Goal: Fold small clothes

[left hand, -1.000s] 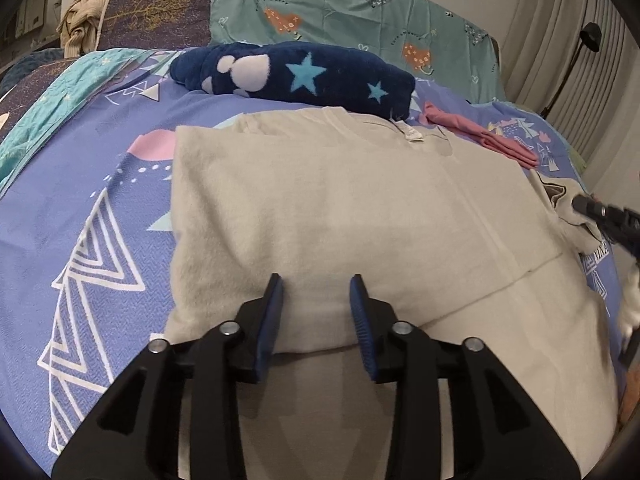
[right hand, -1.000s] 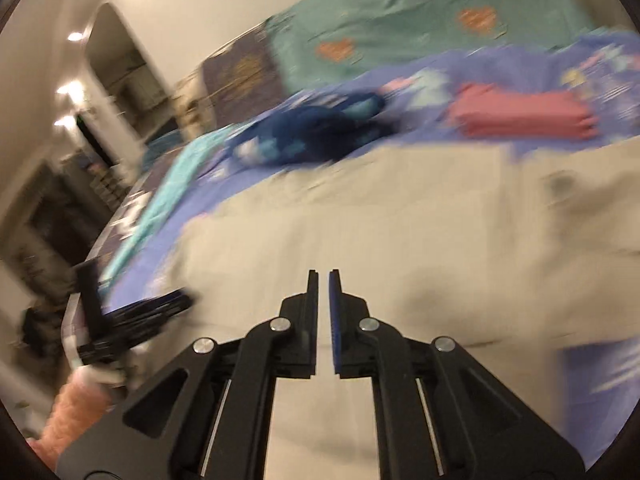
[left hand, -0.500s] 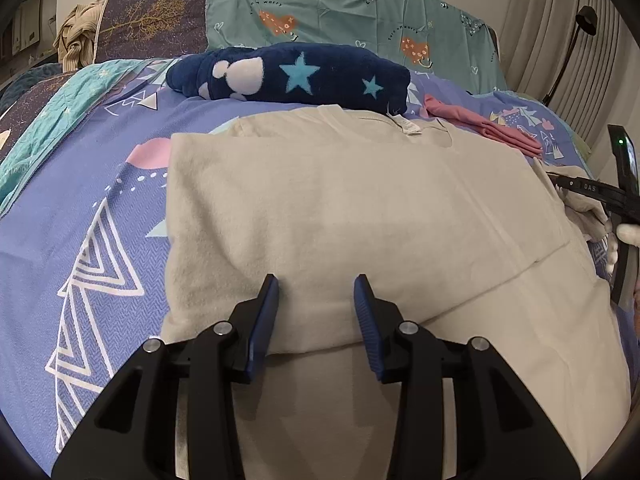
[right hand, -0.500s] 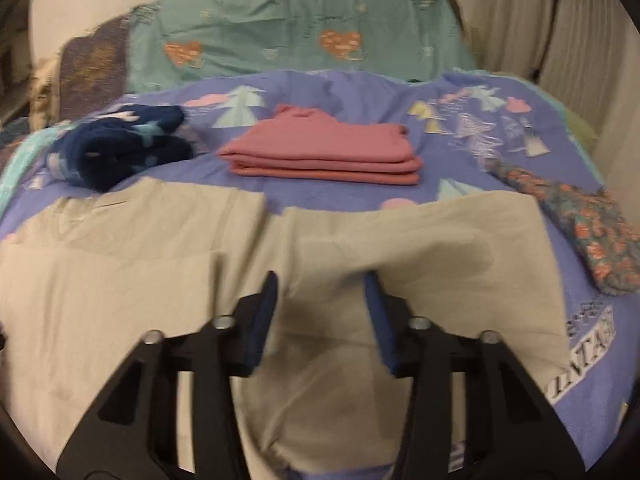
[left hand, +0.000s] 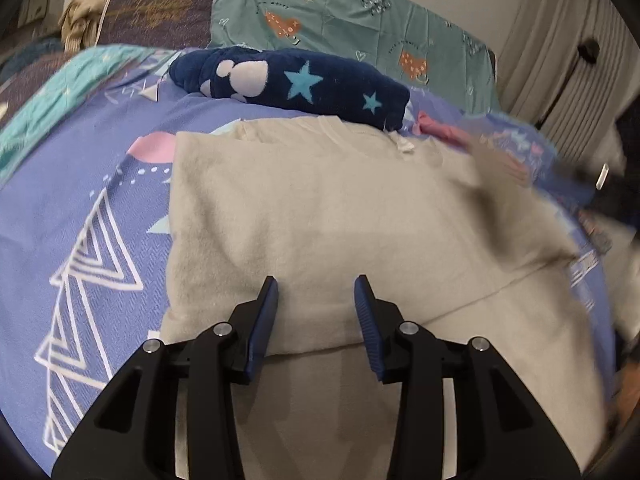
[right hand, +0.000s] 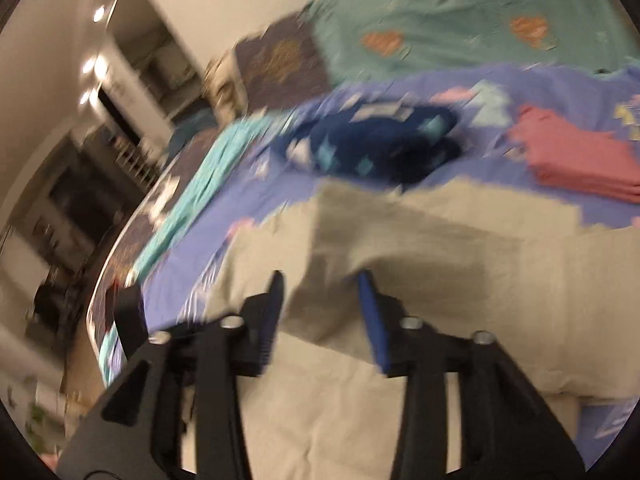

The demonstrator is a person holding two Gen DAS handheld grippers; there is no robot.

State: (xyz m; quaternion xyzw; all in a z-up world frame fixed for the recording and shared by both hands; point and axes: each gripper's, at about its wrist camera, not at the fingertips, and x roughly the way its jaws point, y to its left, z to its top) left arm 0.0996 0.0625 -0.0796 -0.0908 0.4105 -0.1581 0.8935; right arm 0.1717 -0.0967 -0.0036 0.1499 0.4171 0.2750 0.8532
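Note:
A beige shirt (left hand: 320, 208) lies spread on the blue patterned bedsheet (left hand: 80, 200), its left side folded in. My left gripper (left hand: 316, 292) hovers open over the shirt's near folded edge, with nothing between its fingers. My right gripper (right hand: 320, 280) is over the shirt's (right hand: 520, 280) right part, its jaws opening, and a raised fold of the beige cloth sits between them. The picture is blurred, and I see no pad pressing the cloth. In the left wrist view the shirt's right flap (left hand: 488, 160) is lifted and smeared, with the right gripper (left hand: 592, 184) a dark blur beside it.
A navy fleece with stars (left hand: 300, 80) lies just beyond the shirt's collar. A folded pink stack (right hand: 580, 160) sits to its right. Teal pillows (left hand: 360, 12) line the headboard. The bed's left edge (right hand: 120, 248) drops to a dim room. Curtains (left hand: 560, 60) hang at right.
The right gripper's jaws went from shut to apart, and its view swung left from the pink stack toward the navy fleece. The shirt's right flap has lifted. The left gripper barely moved.

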